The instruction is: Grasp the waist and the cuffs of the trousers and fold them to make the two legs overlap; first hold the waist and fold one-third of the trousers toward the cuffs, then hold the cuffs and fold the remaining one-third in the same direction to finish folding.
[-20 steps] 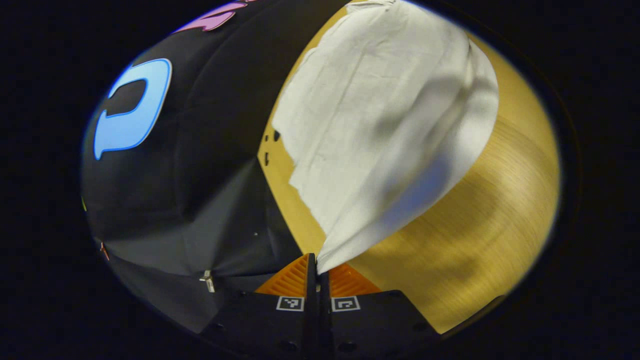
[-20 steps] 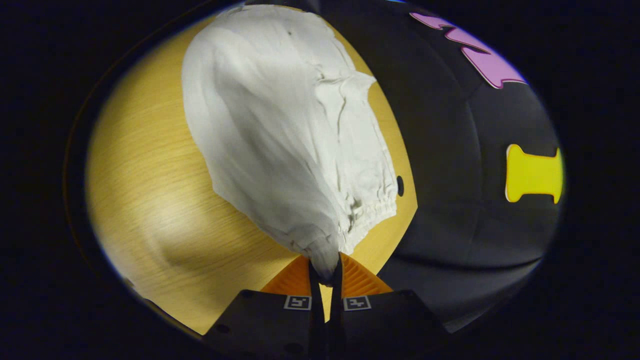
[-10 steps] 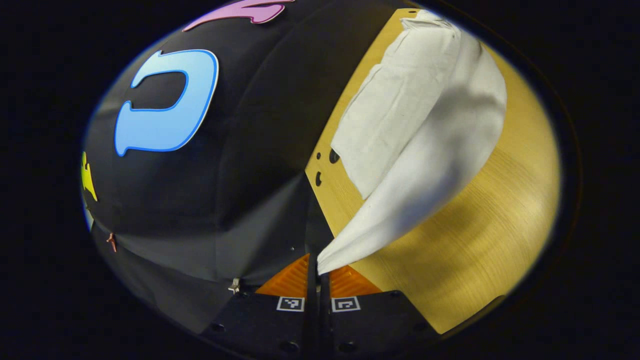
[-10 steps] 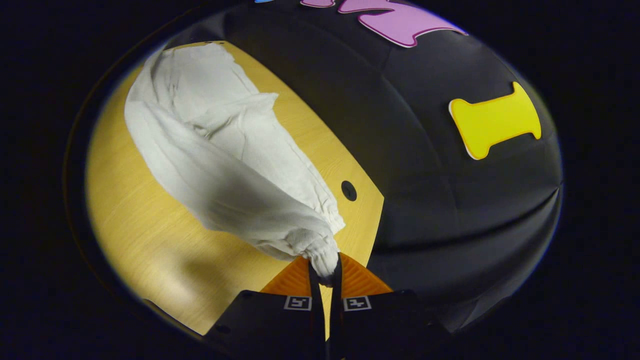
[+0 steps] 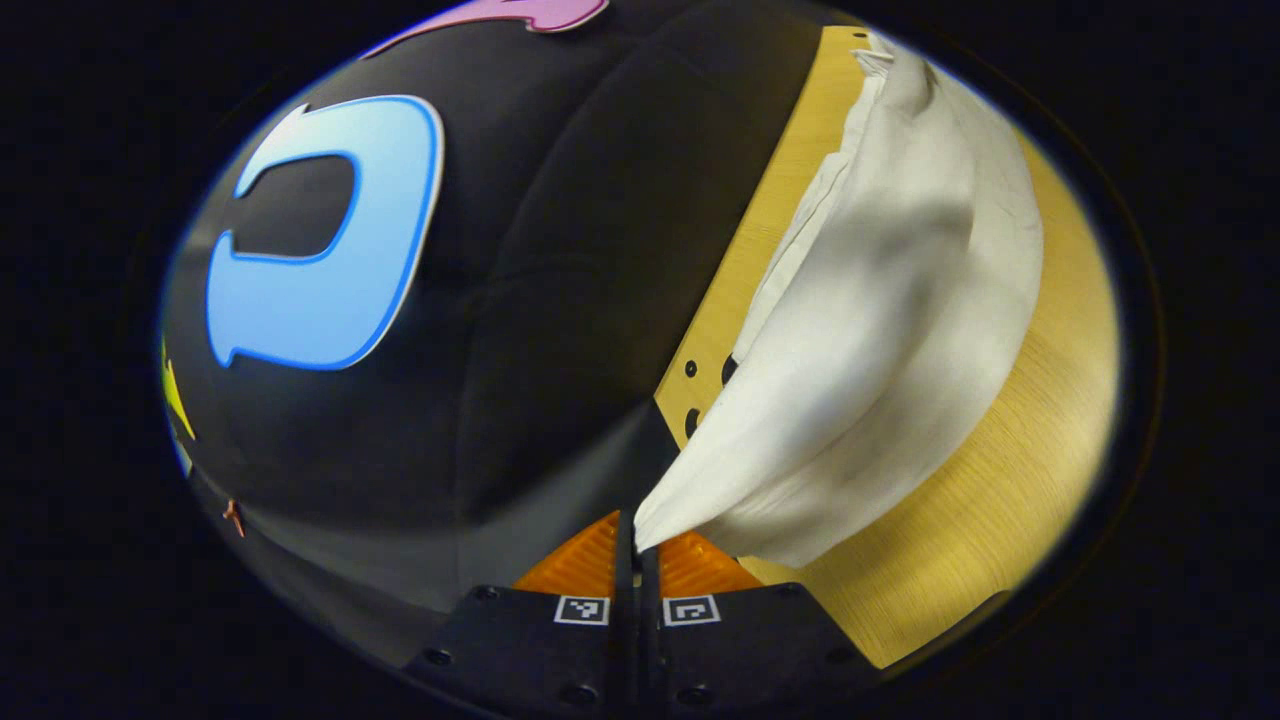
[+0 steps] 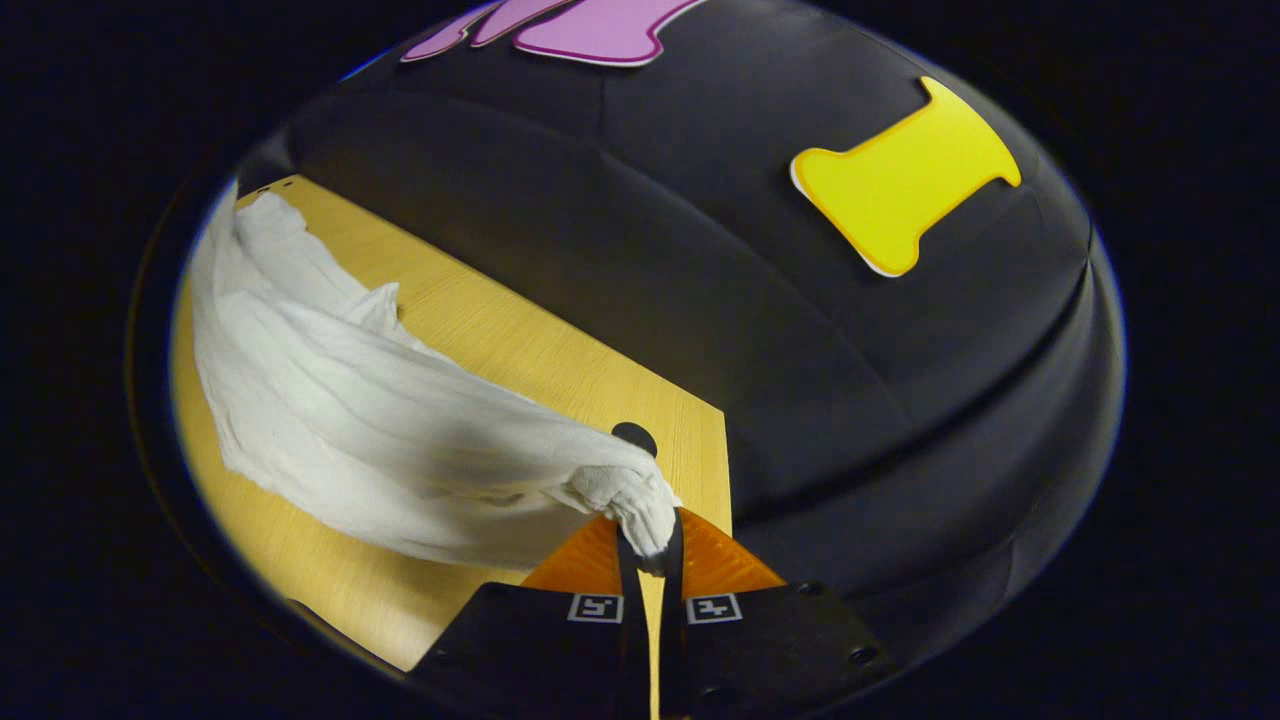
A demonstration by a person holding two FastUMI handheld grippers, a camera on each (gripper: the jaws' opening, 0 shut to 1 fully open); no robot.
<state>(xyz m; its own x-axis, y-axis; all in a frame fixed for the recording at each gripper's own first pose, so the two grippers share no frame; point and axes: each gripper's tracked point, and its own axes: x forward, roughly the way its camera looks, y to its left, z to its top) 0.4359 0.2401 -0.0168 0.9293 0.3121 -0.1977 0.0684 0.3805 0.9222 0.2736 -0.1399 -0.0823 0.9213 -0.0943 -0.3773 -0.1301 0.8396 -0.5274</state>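
White trousers (image 5: 880, 330) lie across a light wooden table (image 5: 1010, 500). In the left gripper view a plain hemmed corner of the cloth runs down into my left gripper (image 5: 637, 540), which is shut on it. The lifted leg arches over the part lying flat. In the right gripper view the trousers (image 6: 340, 420) stretch from the far left to my right gripper (image 6: 650, 545), shut on the gathered elastic waistband. The lifted cloth hangs in a sagging band between the two grips, above the table (image 6: 540, 350).
The table's back edge meets the black booth wall in both views. Small dark holes (image 5: 690, 420) sit near the table edge, and one round hole (image 6: 634, 435) shows by the table corner close to the waistband. Bare wood lies under and in front of the lifted cloth.
Both grippers have carried their held edges toward the table's back edge. The lifted cloth has swung over the flat half and now hides most of it.
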